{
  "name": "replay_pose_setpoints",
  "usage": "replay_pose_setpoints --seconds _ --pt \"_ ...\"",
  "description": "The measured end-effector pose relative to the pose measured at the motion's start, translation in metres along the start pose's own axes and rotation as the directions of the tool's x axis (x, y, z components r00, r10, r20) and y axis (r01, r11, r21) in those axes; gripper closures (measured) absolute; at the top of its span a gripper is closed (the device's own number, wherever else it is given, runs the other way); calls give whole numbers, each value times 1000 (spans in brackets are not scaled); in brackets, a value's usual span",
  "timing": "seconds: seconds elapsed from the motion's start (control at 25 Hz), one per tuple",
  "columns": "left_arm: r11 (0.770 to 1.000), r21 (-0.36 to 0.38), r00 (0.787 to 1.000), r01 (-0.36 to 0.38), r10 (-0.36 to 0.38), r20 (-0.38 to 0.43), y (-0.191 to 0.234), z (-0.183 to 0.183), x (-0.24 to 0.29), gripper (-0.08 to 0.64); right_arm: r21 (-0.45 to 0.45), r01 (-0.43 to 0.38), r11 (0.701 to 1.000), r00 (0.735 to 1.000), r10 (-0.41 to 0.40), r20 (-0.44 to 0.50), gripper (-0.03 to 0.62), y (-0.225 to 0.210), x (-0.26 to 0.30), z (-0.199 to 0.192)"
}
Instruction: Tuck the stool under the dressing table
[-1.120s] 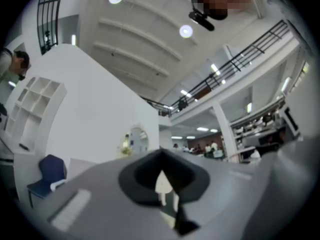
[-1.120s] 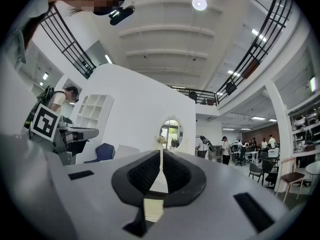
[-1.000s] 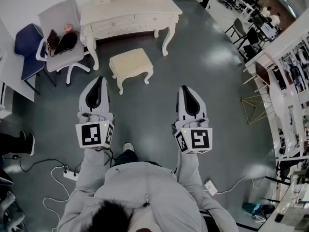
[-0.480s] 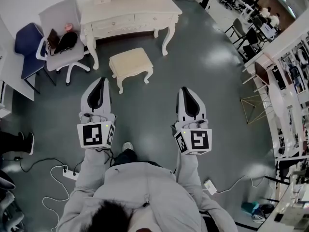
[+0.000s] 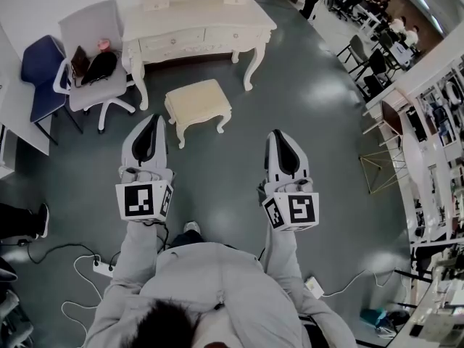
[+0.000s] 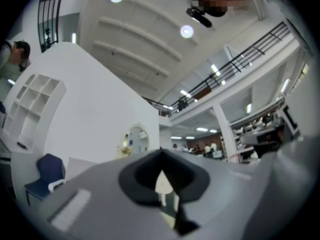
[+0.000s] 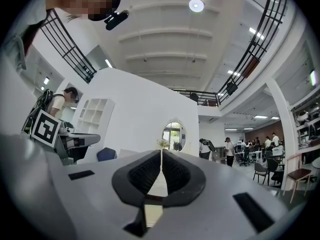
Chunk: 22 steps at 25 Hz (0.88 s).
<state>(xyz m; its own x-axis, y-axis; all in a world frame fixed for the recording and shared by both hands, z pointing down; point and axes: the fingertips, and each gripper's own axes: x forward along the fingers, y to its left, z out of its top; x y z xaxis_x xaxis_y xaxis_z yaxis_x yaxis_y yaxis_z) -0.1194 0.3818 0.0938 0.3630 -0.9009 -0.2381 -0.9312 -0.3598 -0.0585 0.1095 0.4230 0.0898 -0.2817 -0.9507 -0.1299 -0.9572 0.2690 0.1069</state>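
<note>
A cream stool (image 5: 198, 103) with curved legs stands on the grey floor, just in front of the white dressing table (image 5: 196, 26) at the top of the head view. My left gripper (image 5: 153, 117) is shut and empty, its tip a little short of the stool's near left leg. My right gripper (image 5: 279, 133) is also shut and empty, out to the right of the stool and farther from it. In the left gripper view the jaws (image 6: 162, 156) meet in a closed line; the right gripper view shows its jaws (image 7: 160, 152) closed too, with a round mirror (image 7: 173, 135) beyond.
A white office chair (image 5: 93, 64) carrying dark bags stands left of the dressing table, with a blue chair (image 5: 40, 71) beside it. Cables and a power strip (image 5: 101, 268) lie on the floor near my left side. A gold wire frame (image 5: 380, 172) and shelving are at the right.
The stool and dressing table sit slightly lower and rightward in the head view, so I have edged toward them. Both grippers stay shut and hold the same pose.
</note>
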Motion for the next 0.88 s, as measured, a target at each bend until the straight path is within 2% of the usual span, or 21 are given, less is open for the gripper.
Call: replay_pose_setpoints --seconds 0.32,0.68,0.88 --pt "1000 -12 1000 26 -26 7 23 -9 15 551 -13 -15 1000 1000 14 -6 600 19 28 -5" --pt "998 -62 1000 4 -5 -12 43 -27 35 551 -26 -19 999 999 18 -38 600 13 56 -15" --pt "999 -33 1000 -1 1 -12 51 -33 56 551 -12 -34 999 999 34 -30 599 5 85 -23"
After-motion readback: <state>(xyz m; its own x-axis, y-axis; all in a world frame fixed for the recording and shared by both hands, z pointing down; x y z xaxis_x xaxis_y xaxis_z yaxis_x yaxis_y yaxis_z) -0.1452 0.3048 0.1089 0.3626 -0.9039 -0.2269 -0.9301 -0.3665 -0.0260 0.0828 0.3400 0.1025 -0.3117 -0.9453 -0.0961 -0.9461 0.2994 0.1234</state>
